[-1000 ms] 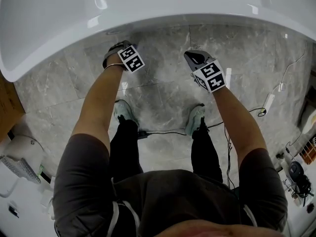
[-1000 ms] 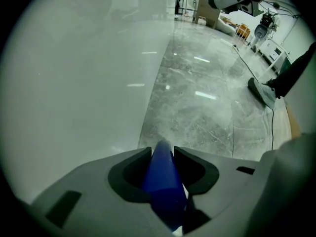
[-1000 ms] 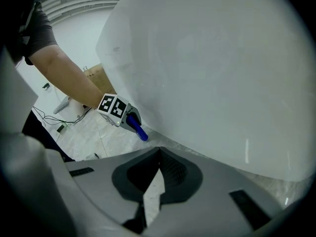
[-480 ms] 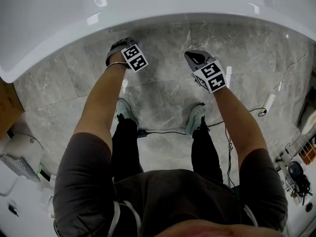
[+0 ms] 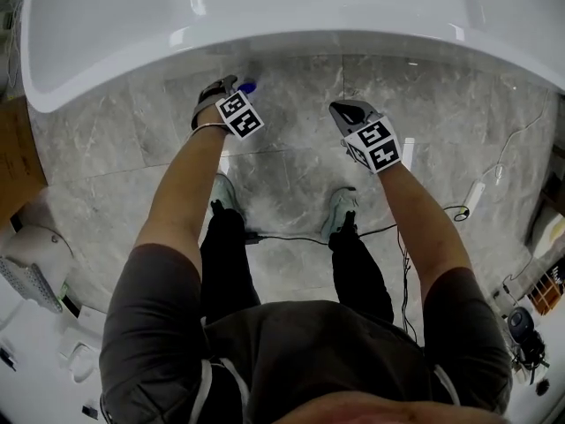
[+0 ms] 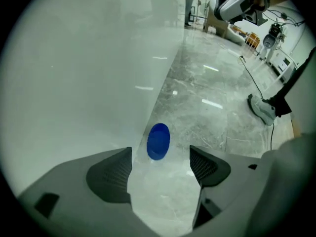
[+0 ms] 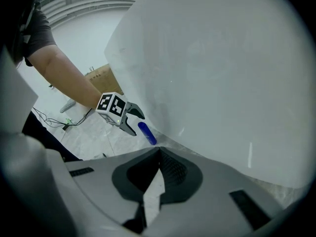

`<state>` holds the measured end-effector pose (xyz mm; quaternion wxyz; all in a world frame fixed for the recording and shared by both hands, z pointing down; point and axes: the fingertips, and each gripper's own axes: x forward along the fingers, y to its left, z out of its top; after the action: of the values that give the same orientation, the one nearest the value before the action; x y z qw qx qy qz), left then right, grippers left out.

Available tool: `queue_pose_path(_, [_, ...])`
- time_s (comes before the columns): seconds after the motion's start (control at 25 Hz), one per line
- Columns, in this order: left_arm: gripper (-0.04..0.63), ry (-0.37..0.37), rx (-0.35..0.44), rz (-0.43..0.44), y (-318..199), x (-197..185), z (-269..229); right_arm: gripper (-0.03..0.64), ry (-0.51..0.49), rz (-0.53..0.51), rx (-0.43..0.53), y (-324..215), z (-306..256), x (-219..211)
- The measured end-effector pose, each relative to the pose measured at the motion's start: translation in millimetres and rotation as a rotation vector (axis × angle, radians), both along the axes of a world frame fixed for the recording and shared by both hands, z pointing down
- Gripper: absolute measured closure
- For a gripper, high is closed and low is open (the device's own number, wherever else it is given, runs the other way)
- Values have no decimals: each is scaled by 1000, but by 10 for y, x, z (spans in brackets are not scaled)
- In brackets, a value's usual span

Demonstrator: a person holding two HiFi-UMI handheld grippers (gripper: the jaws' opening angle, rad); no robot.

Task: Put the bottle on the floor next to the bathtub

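A small blue bottle [image 5: 247,87] rests on the grey marble floor at the foot of the white bathtub [image 5: 265,16]. My left gripper [image 5: 231,83] is just short of it, jaws opening, pads off the bottle. In the left gripper view the bottle [image 6: 158,141] shows end-on just beyond the spread fingertips of the left gripper [image 6: 160,157], beside the tub wall [image 6: 89,83]. The right gripper view shows the bottle [image 7: 147,133] in front of the left gripper [image 7: 133,122]. My right gripper [image 5: 349,110] hovers to the right, shut and empty; its closed jaws [image 7: 159,154] face the tub [image 7: 222,73].
The person's two shoes [image 5: 340,208] stand on the floor behind the grippers, with a black cable [image 5: 291,237] running past them. A cardboard box [image 5: 18,148] sits at the left. Equipment and cords [image 5: 521,325] lie at the right.
The left gripper's jaws have opened and drawn back a little; the blue bottle now shows on the floor beyond them. The right gripper has barely moved.
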<state>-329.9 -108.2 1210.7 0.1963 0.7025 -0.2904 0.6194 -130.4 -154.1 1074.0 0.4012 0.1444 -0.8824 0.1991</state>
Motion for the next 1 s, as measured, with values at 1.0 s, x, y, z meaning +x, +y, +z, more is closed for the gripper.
queue_pose_path(1.0, [262,547,168,-578,539,-80,-5388,624,-115,-1,111,307,-4318,-513])
